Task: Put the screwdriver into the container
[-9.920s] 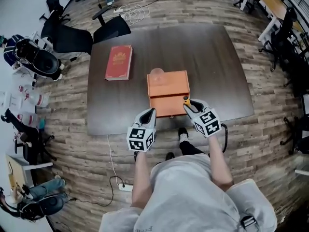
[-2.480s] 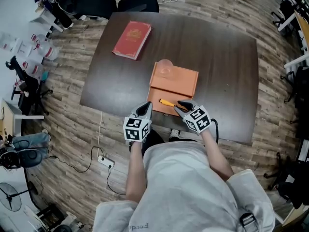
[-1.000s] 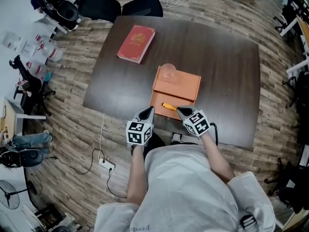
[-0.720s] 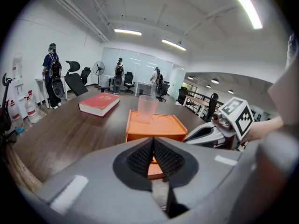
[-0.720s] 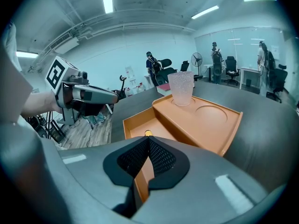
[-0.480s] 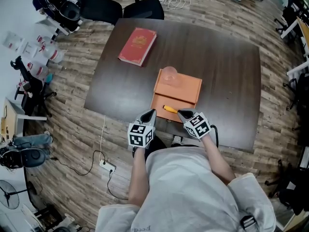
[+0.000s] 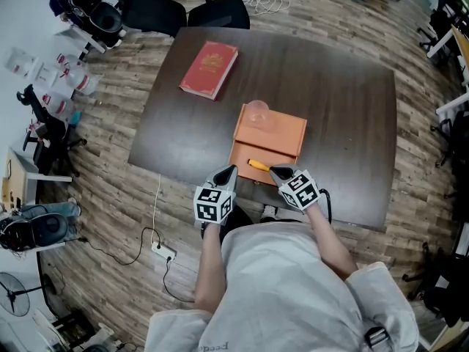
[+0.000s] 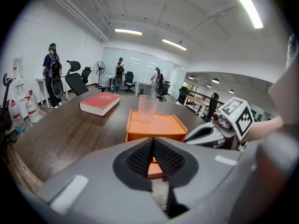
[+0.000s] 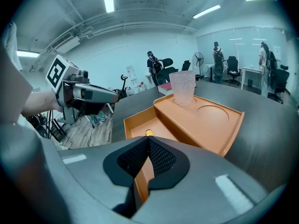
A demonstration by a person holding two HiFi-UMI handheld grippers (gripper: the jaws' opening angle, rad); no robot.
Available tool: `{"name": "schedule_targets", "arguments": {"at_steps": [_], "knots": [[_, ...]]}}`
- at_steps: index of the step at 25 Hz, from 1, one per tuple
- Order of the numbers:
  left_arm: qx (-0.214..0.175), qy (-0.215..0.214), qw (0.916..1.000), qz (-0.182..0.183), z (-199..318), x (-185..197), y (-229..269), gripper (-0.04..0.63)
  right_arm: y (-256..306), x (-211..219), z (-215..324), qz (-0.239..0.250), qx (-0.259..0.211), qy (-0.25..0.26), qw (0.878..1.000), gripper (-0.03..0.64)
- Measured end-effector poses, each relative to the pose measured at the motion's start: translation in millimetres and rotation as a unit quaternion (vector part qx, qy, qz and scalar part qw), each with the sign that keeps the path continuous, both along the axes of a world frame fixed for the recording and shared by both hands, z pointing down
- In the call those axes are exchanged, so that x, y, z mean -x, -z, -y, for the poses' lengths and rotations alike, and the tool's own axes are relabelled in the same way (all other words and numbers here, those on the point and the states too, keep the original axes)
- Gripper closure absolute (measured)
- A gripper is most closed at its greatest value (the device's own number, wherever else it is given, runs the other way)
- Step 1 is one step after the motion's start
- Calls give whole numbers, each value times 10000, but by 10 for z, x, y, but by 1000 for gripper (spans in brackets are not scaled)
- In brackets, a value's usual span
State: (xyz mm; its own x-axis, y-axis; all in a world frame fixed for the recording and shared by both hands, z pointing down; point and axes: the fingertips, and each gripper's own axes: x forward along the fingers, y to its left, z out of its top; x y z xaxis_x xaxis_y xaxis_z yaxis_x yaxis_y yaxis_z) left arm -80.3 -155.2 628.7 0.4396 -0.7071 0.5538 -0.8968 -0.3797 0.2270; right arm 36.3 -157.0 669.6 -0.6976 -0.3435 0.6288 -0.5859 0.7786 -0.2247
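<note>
Scene inspected at a dark table (image 7: pixel 337 101). An orange container (image 7: pixel 275 134) is placed toward the near edge, with its drawer (image 7: pixel 240 160) pulled out on the near side. A clear plastic cup (image 7: pixel 257 112) is stood upright in a round recess at the far left of the container top. A red book (image 7: pixel 209 69) is laid flat at the far left of the table, well apart from the container.

The screwdriver (image 7: pixel 256 165) is found lying inside the open drawer, its yellow handle angled toward the far left.

The left gripper (image 7: pixel 229 169) is held just near of the drawer's left part. In the left gripper view its jaws are seen pressed together with nothing between them.

The right gripper (image 7: pixel 276 171) is held at the drawer's right part, its tips just beside the screwdriver's near end. In the right gripper view its jaws are seen closed together, and the yellow handle (image 9: pixel 149 133) is noted just beyond the tips. Whether the blade is pinched between the pads cannot be determined.
</note>
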Motion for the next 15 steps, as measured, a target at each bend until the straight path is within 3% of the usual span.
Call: {"name": "schedule_targets", "arguments": {"at_steps": [15], "knots": [[-18, -1, 9999, 112, -9, 2, -12, 540, -18, 11, -24, -74, -43, 104, 9999, 615]]}}
